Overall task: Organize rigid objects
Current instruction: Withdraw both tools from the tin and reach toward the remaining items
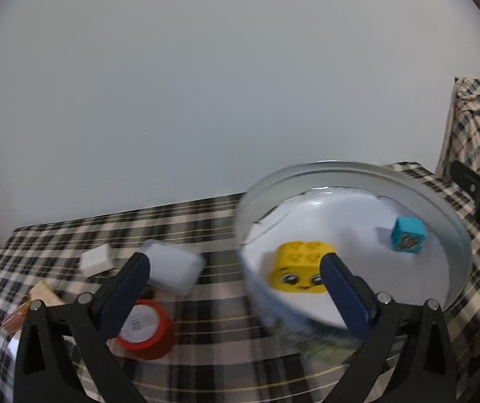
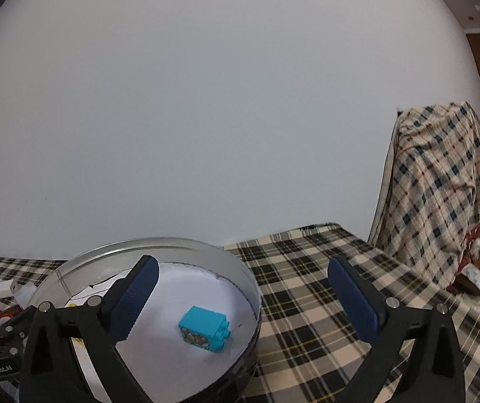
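A round metal tin (image 1: 454,225) lined with white paper stands on the checked table. Inside lie a yellow brick with a face (image 1: 302,268) and a blue brick (image 1: 408,239). My left gripper (image 1: 235,275) is open and empty, above the tin's left rim, its right finger in front of the yellow brick. My right gripper (image 2: 243,282) is open and empty, over the tin's right rim (image 2: 251,288); the blue brick (image 2: 204,329) lies below, between its fingers. The yellow brick is mostly hidden in the right wrist view.
Left of the tin lie a white rounded box (image 1: 176,268), a white block (image 1: 96,259), a red-rimmed tape roll (image 1: 146,327) and a wooden piece (image 1: 43,294). A checked-cloth-covered object (image 2: 438,194) stands beyond the table's right end. A white wall is behind.
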Demonstrator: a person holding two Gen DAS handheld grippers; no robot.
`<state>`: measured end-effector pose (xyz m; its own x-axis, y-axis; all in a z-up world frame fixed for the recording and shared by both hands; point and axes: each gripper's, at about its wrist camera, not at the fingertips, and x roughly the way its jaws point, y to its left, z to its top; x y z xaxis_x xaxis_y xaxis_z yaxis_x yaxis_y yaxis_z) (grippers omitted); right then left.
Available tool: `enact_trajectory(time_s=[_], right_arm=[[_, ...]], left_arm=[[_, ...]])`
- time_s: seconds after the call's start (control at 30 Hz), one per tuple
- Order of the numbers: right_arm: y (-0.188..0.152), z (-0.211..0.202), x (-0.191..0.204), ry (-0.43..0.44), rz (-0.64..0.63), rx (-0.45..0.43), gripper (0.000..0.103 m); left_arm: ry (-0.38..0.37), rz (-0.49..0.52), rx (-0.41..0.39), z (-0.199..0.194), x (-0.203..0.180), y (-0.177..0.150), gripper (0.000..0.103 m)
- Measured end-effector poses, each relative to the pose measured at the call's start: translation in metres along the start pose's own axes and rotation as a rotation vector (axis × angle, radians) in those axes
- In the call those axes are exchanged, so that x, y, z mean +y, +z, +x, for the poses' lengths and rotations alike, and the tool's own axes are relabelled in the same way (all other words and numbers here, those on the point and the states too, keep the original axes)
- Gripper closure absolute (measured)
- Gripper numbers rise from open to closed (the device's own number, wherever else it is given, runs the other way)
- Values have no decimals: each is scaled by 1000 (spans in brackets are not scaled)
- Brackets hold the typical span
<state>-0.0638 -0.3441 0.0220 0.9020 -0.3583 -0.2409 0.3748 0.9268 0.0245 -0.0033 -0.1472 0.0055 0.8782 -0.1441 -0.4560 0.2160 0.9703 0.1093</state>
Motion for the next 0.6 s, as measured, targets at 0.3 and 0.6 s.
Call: enact_trajectory(time_s=[0.3, 0.6], right_arm=[[-11, -23, 26, -25, -44, -29, 1], [-18, -48, 36, -41, -42, -25, 1]], left_arm=[[39, -11, -3, -12, 29, -14, 1], [31, -27, 11, -21, 50, -23, 0]])
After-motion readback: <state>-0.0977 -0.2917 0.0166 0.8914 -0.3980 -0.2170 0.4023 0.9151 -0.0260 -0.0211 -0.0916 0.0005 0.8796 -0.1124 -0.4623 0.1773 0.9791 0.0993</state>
